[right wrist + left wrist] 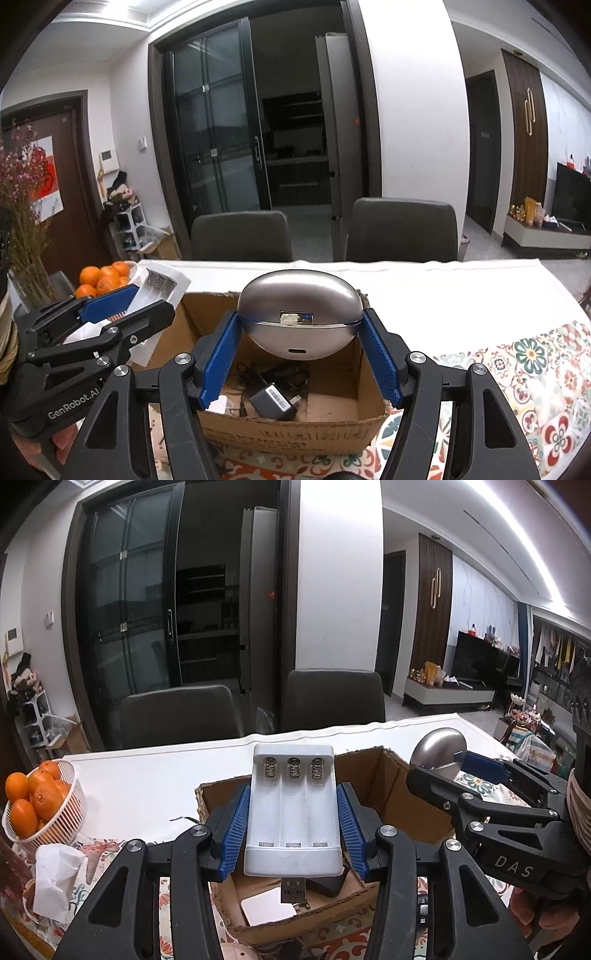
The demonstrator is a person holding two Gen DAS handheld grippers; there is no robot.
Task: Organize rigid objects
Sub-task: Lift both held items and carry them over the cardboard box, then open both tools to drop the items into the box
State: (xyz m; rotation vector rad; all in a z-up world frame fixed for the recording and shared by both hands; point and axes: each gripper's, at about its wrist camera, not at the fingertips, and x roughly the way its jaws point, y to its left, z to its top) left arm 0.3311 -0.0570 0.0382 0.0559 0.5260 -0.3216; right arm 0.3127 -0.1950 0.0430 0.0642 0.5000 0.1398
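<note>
Over the cardboard box (295,424), my left gripper (293,812) clamps a ribbed white plastic charger (293,812), my right gripper (299,345) a smooth silver egg-shaped case (299,314).

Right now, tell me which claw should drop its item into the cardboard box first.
Right, probably. The right claw holds the silver egg-shaped case directly above the cardboard box, over bare floor beside the black adapter. The left claw grips the white battery charger over the box's near edge.

Oranges (35,799) in white basket (72,805) — crumpled tissue (55,877), perhaps — beside.
</note>
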